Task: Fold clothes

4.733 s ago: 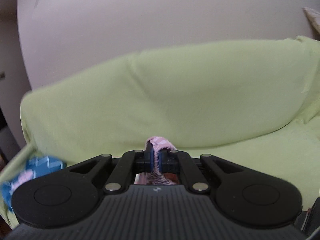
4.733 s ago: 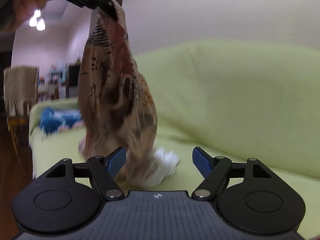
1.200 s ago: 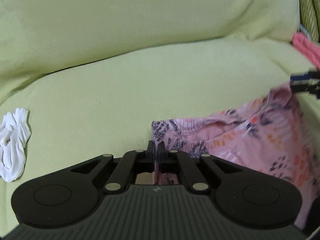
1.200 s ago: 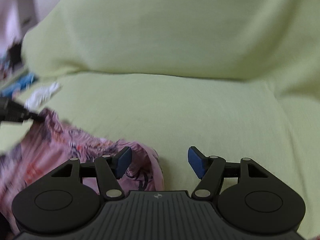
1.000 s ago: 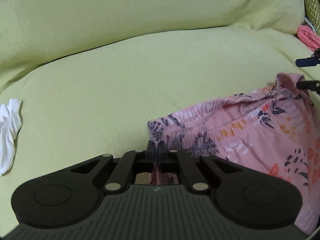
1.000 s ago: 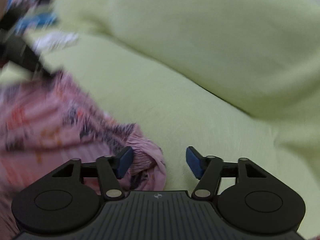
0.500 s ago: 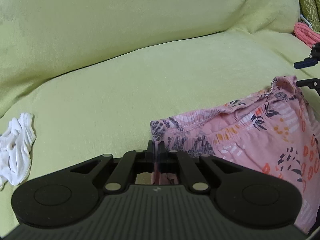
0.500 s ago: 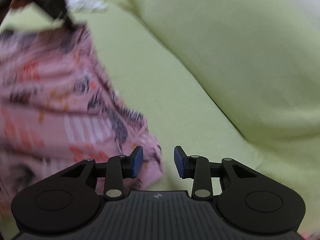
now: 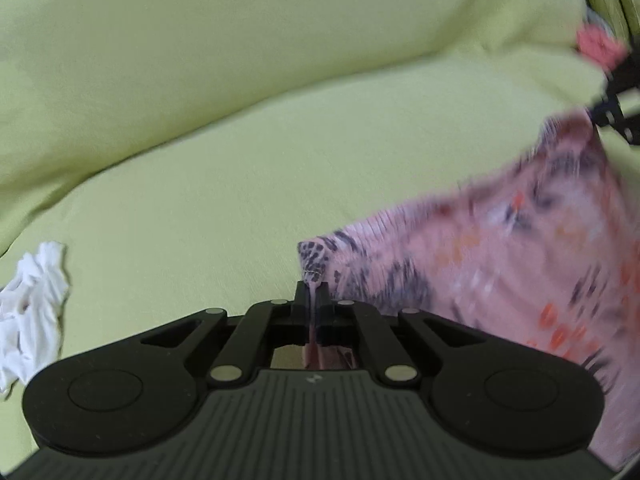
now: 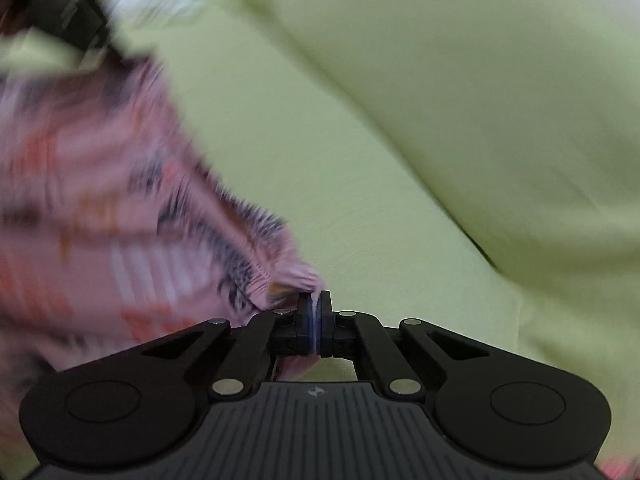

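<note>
Left hand-held gripper clamped shut on one waistband corner of the pink shorts, low centre of the left view. Right hand-held gripper pinched closed on the opposite corner, low centre of the right view, with only a thin edge of cloth between its pads. Shorts stretched between the two, hanging just above the sofa, filling the lower right of the left view.

Likely trouble: that shallow right-hand bite slipping off under tension, dropping one side into a heap. Uneven pull could also skew the waistband and spoil the fold.

Thin, limp printed fabric with a gathered elastic edge; soft, matte green sofa cover; crumpled white cloth at far left.
</note>
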Tool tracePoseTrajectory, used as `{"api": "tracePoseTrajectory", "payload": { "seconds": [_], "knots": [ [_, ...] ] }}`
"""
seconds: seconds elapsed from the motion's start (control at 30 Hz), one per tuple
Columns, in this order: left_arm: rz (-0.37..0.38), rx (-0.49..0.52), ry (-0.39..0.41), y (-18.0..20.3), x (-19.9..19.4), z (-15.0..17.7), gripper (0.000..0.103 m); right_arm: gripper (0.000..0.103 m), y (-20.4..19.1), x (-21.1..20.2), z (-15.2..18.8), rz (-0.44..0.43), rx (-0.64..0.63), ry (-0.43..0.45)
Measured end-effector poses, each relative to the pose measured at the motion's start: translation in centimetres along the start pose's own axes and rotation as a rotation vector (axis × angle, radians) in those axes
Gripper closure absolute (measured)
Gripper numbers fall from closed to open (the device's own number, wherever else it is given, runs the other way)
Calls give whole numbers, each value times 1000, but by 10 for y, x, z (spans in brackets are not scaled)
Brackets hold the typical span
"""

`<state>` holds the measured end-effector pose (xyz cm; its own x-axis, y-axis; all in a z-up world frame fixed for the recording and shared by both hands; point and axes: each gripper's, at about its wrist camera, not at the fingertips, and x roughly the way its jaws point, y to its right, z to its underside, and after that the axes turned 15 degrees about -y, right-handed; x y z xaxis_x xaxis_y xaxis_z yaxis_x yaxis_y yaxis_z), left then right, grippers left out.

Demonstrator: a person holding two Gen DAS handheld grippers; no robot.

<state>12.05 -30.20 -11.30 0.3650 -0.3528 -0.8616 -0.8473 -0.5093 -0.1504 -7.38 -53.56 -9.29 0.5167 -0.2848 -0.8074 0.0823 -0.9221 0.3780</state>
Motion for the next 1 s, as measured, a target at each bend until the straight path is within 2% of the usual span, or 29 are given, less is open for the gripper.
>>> {"api": "tracePoseTrajectory", "payload": {
  "seconds": [0.07, 0.13, 0.2, 0.3, 0.37, 0.4, 0.47, 0.53, 0.6, 0.67, 0.77, 0.87, 1.0],
  "knots": [
    [55, -87, 85, -16, -36, -4, 103, 103, 14, -41, 4, -54, 132, 94],
    [72, -142, 206, -29, -85, -5, 103, 103, 27, -86, 8, -101, 241, 198],
    [83, -171, 332, -38, -140, -2, 103, 103, 35, -140, 13, -152, 319, 338],
    [55, -188, 515, -43, -219, 13, 103, 103, 39, -212, 23, -198, 389, 513],
    [-29, -165, 578, -38, -257, 21, 102, 103, 32, -244, 20, -117, 384, 503],
    [-62, -157, 582, -34, -271, 23, 103, 103, 25, -259, 18, -68, 370, 497],
    [-126, -140, 593, -25, -299, 27, 103, 103, 10, -297, 21, -59, 353, 571],
    [-155, -101, 690, -11, -336, 46, 103, 103, -7, -333, 26, -27, 326, 641],
    [-197, -87, 763, 3, -365, 64, 103, 103, -18, -354, 26, 22, 316, 630],
    [-210, -92, 762, 11, -379, 76, 103, 103, -25, -365, 31, 19, 332, 598],
    [-223, -118, 772, 18, -394, 101, 103, 103, -40, -390, 51, -19, 316, 650],
    [-228, -140, 811, 25, -410, 121, 103, 103, -49, -410, 72, -9, 298, 690],
    [-263, -130, 819, 30, -419, 108, 103, 103, -36, -420, 67, 5, 304, 695]
  ]
}}
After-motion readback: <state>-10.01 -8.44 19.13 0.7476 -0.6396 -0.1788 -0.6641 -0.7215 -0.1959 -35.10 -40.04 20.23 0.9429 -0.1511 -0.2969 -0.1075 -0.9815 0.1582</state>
